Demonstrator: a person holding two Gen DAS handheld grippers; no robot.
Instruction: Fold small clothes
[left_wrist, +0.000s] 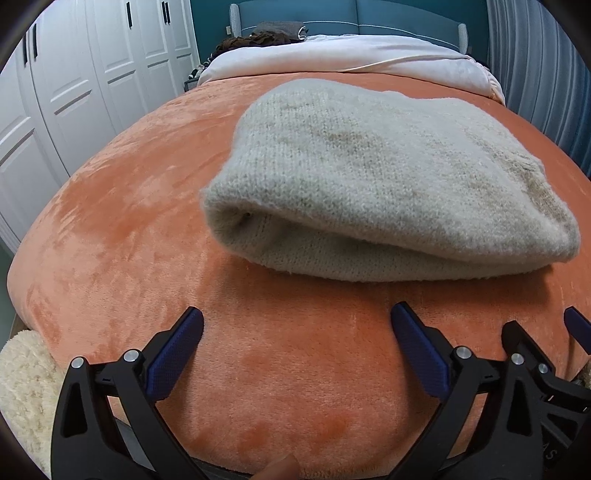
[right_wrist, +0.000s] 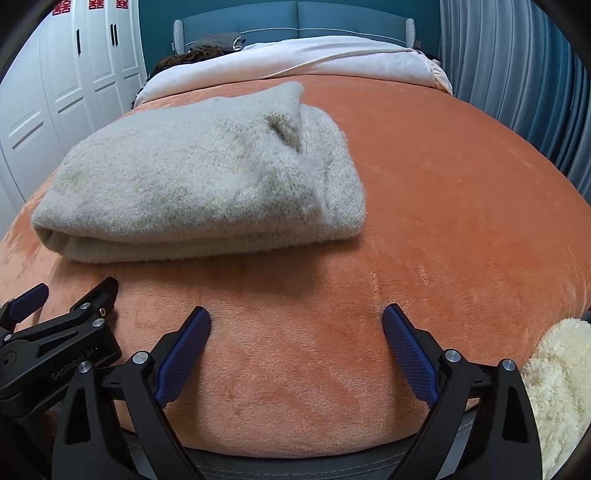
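A folded grey knit garment (left_wrist: 388, 184) lay on the orange blanket (left_wrist: 129, 221), its rolled edge facing the camera. The left gripper (left_wrist: 297, 321) hung just short of it with its jaws spread wide and nothing between them. Part of the right gripper (left_wrist: 546, 354) showed at the lower right, with white wardrobe doors (left_wrist: 92, 74) off to the left.

Soft even light; edges bulge, perhaps blurred.

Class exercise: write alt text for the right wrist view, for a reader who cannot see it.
A folded grey knitted garment lies on an orange blanket covering a bed. The open right claw hovers empty in front; the left claw is beside it.
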